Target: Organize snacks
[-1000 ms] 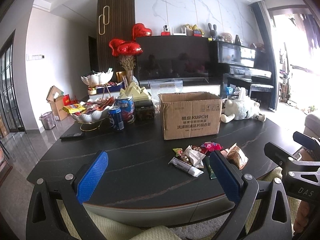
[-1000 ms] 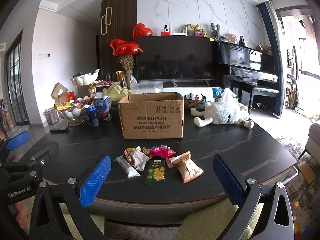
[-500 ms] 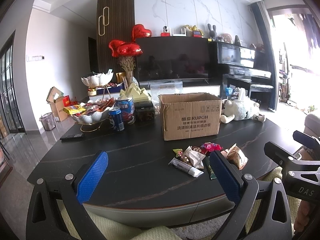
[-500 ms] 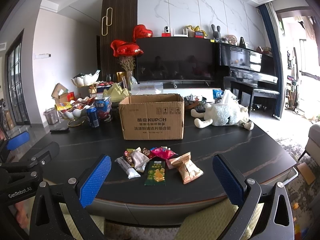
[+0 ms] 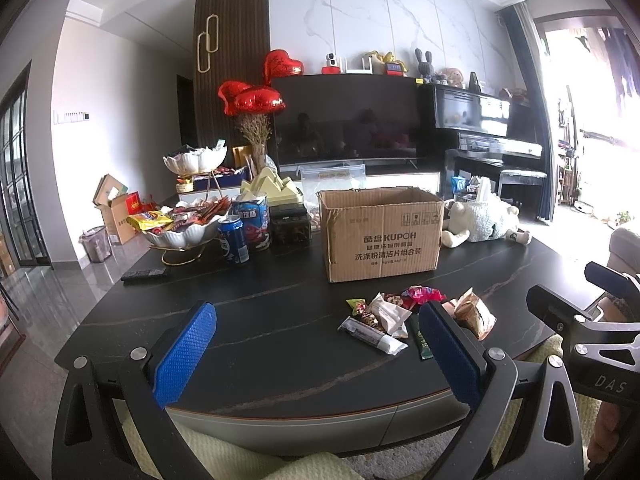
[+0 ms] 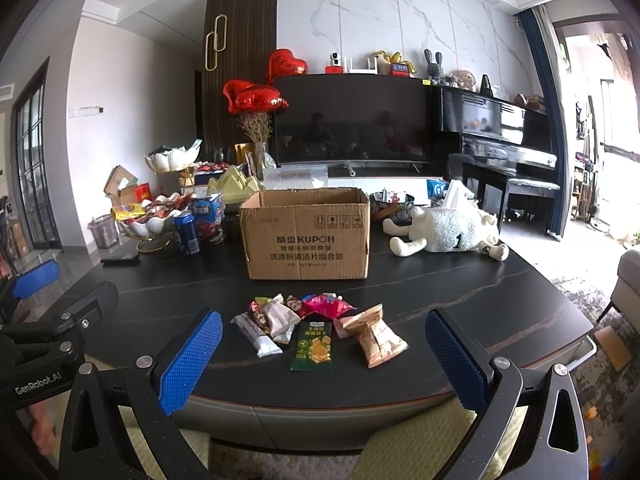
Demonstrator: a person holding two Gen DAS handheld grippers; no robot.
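Note:
An open cardboard box point(image 6: 308, 234) stands in the middle of the dark table point(image 6: 480, 300); it also shows in the left wrist view point(image 5: 382, 232). In front of it lies a pile of several snack packets point(image 6: 316, 326), among them a green packet point(image 6: 313, 346) and a tan bag point(image 6: 376, 336); the pile also shows in the left wrist view point(image 5: 400, 320). My right gripper point(image 6: 320, 356) is open and empty, held off the table's near edge in front of the pile. My left gripper point(image 5: 316, 354) is open and empty, to the left of the pile.
A white bowl stand with snacks point(image 5: 180, 228), a blue can point(image 5: 233, 240) and a tin point(image 5: 252, 218) stand at the back left. A remote point(image 5: 144, 274) lies near them. A plush sheep point(image 6: 448, 232) lies at the back right.
Both grippers have barely moved; the views have edged slightly closer to the table. Nothing on the table has moved.

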